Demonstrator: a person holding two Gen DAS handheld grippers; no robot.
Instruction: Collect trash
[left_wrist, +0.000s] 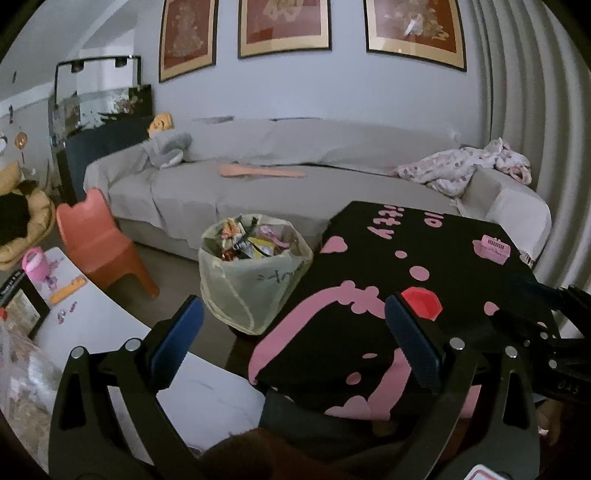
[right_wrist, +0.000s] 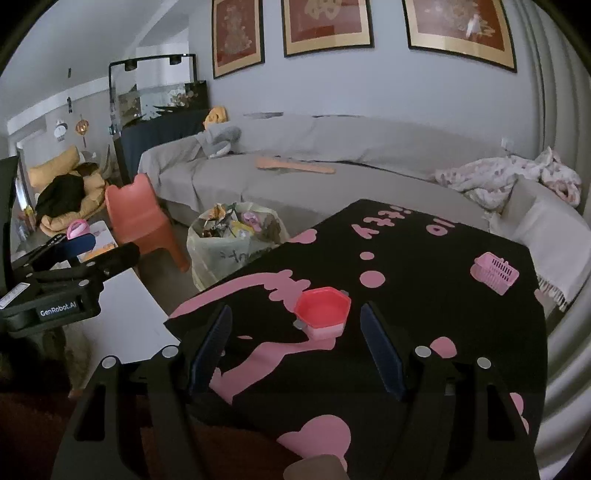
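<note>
Both grippers hang empty over the black table (right_wrist: 424, 258) with pink print, so the step in hand looks like choosing the next piece of trash. The right gripper (right_wrist: 295, 347) has its jaws spread wide with nothing between them; one red cup (right_wrist: 325, 310) stands on the table just ahead of it, nearer its right finger. The left gripper (left_wrist: 291, 339) is likewise wide apart and holds nothing; one full trash bag (left_wrist: 255, 266) sits on the floor ahead of it, beyond the table edge. One pink basket (right_wrist: 495, 272) lies further ahead and to the right of the right gripper. If the cup counts as trash, my guess is the right gripper should move forward, straddle it, close, then carry it left to the bag
</note>
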